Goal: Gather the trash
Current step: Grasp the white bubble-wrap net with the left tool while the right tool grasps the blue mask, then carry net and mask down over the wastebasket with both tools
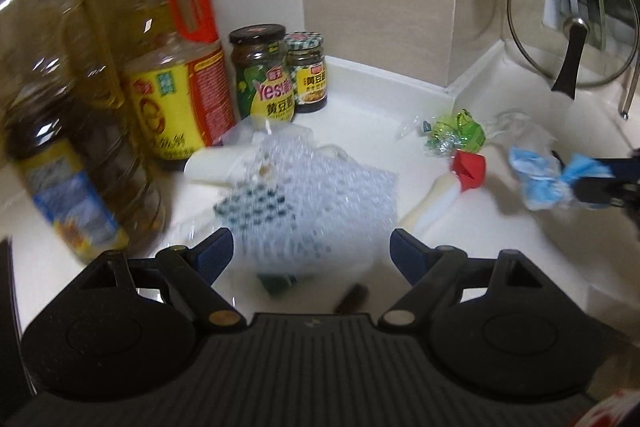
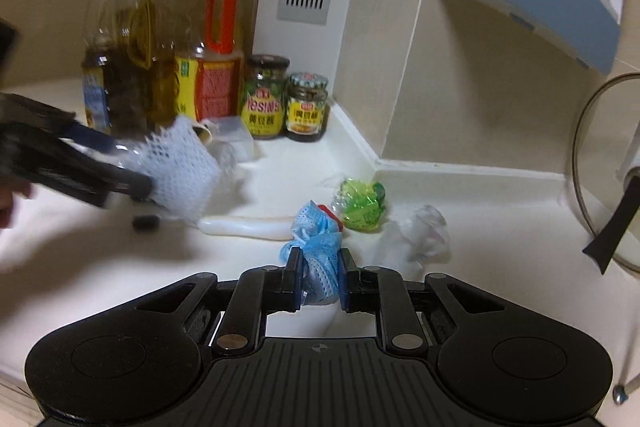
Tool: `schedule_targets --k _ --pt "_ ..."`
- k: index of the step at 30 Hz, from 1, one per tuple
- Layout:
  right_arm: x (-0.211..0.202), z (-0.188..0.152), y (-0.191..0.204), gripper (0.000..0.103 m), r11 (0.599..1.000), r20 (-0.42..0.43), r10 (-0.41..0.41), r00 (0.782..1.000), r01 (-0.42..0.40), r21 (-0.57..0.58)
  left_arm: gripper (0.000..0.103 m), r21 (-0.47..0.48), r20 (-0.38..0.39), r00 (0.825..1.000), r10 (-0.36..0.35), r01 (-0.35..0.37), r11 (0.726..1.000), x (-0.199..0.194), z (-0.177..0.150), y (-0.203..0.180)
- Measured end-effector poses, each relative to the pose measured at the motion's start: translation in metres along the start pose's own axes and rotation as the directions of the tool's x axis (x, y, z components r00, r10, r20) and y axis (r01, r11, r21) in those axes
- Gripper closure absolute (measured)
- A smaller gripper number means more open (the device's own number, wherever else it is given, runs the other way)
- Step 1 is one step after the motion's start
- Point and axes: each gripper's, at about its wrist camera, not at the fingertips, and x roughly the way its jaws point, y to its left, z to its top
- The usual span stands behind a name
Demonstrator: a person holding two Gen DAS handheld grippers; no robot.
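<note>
Tightly pinched between the right gripper's [image 2: 319, 279] two fingers, a crumpled blue face mask [image 2: 316, 251] hangs just above the white kitchen counter [image 2: 100, 267]. At 1 o'clock of the mask lies a green candy wrapper [image 2: 362, 203], with clear crumpled plastic [image 2: 416, 231] at 2 o'clock and a white tube with a red end [image 2: 244, 225] at 10 o'clock. Farther out at 10 o'clock, the left gripper [image 1: 312, 251] has its fingers spread wide on either side of a blurred white foam net [image 1: 316, 195]; whether they touch it cannot be told. Just below the net sit a small green scrap [image 1: 276, 281] and a dark stub [image 1: 352, 297]. At the left gripper's 11 o'clock stand oil bottles [image 1: 176, 67] and two sauce jars [image 1: 264, 75] against the wall; a glass pot lid [image 1: 568, 23] leans at 2 o'clock.
</note>
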Motion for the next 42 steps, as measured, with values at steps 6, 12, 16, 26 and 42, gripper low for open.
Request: schedule_targets --k 6,12,16,26,42 --pt "-0.004 -0.005 0.006 0.085 0.999 -0.022 -0.017 1.0 0.018 0.037 0.058 0.121 -0.031 1.0 0.003 0.0 0.993 0.03 0.012 -0.004" --pt "-0.006 -0.008 0.003 0.085 0.998 -0.024 -0.028 0.999 0.03 0.056 0.099 0.169 -0.048 0.999 0.015 -0.007 0.986 0.034 0.008 -0.006" --pt "-0.009 -0.008 -0.001 0.085 0.997 -0.014 -0.02 1.0 0.021 0.068 0.1 0.132 -0.018 1.0 0.002 0.001 0.991 0.013 0.009 -0.006" --pt "-0.033 -0.015 -0.02 0.085 0.992 -0.009 0.021 1.0 -0.019 0.127 0.1 -0.012 0.059 0.997 -0.05 0.051 0.999 -0.06 0.022 -0.035" --pt "-0.076 -0.052 -0.053 0.085 0.991 -0.068 0.103 0.992 -0.097 0.093 0.1 -0.128 0.016 0.998 -0.058 0.06 0.99 -0.116 -0.025 -0.134"
